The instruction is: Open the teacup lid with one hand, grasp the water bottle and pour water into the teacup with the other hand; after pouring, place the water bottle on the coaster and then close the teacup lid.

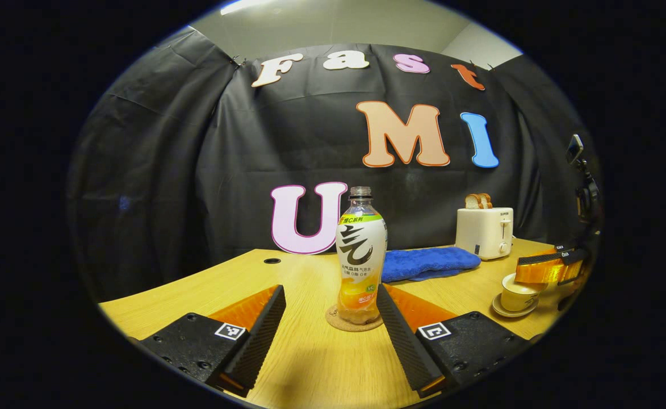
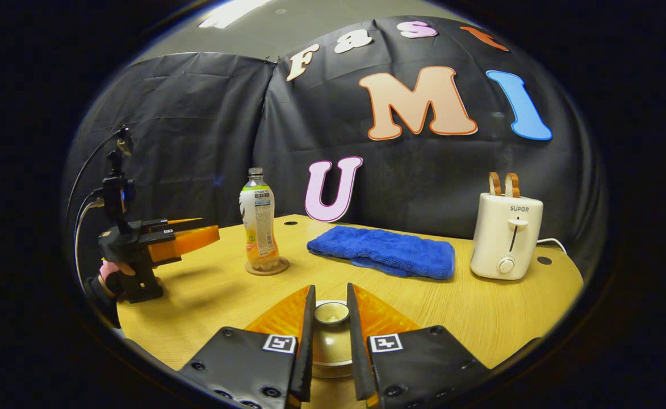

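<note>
A booth with a wooden table [image 2: 208,295], seen from two hand-held tongs. In the left gripper view, the left tongs [image 1: 331,318] are spread wide, fingers to either side of a bottle [image 1: 361,255] that stands upright on a round cork coaster [image 1: 335,318]. The bottle sits between the fingers and a little beyond their tips, touching neither, so it looks set down and let go rather than held. Its cap is off, which fits a pour.

In the right gripper view, the right tongs [image 2: 330,309] are narrow, closed on the knob of the lid [image 2: 331,312], which rests on the teacup [image 2: 331,346] directly under the fingers. From the left gripper view, the same cup on its saucer [image 1: 498,309] sits at the far right edge, with the right tongs lying across its top. The grip on the knob suggests the lid is being set on or about to be lifted; with the bottle on the coaster, closing seems more likely.

Bottle and cup are well apart. A folded blue cloth [image 2: 384,250] lies behind them, and a toaster [image 2: 506,236] holding bread stands at the far right. A gloved hand [image 2: 114,272] holds the left tongs at the table's left edge
</note>
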Demonstrator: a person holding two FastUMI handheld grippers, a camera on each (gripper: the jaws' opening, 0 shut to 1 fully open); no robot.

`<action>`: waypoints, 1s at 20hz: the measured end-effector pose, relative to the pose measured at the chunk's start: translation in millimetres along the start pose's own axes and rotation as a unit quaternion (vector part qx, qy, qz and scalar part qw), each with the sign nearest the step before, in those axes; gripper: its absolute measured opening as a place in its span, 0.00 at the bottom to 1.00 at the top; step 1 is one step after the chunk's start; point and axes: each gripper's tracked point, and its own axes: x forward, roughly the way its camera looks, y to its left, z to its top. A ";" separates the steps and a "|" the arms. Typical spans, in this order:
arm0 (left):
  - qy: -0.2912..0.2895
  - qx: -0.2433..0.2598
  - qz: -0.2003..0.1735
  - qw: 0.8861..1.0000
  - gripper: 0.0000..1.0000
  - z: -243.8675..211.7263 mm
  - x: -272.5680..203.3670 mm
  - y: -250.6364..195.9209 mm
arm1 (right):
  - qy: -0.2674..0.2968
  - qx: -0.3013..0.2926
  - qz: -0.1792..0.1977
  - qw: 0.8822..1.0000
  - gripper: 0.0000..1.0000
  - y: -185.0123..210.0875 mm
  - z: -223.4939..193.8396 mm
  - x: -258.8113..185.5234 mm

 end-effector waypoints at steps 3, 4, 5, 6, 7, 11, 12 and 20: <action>0.000 0.000 0.000 1.000 0.94 -0.4 0.9 0.0 | -0.001 -0.004 0.007 1.000 0.46 4.0 1.0 -2.1; 0.000 0.000 0.000 1.000 0.94 -0.3 0.5 -0.3 | -0.001 -0.008 0.010 1.000 0.56 6.5 0.5 -0.8; 0.000 0.000 0.000 1.000 0.94 -0.2 1.0 -0.3 | 0.000 -0.008 0.012 1.000 0.66 8.0 -0.1 -1.7; 0.000 0.000 0.000 1.000 0.94 0.1 0.6 0.1 | -0.001 -0.006 0.011 1.000 0.75 7.9 -1.0 -3.3; -0.001 0.000 0.000 1.000 0.94 -0.3 0.5 -0.1 | -0.005 -0.007 0.009 1.000 0.85 7.6 -0.1 -4.6; -0.001 0.000 0.000 1.000 0.94 -0.6 0.9 -0.3 | -0.055 0.003 -0.008 0.998 0.88 0.6 15.7 -18.6; -0.001 0.000 0.000 1.000 0.94 -0.4 1.2 -0.2 | -0.075 0.005 -0.010 0.997 0.88 0.6 21.3 -23.4; -0.001 -0.001 -0.001 1.000 0.94 -1.2 1.5 -0.2 | -0.091 0.003 -0.098 0.991 0.95 -35.6 20.3 -55.8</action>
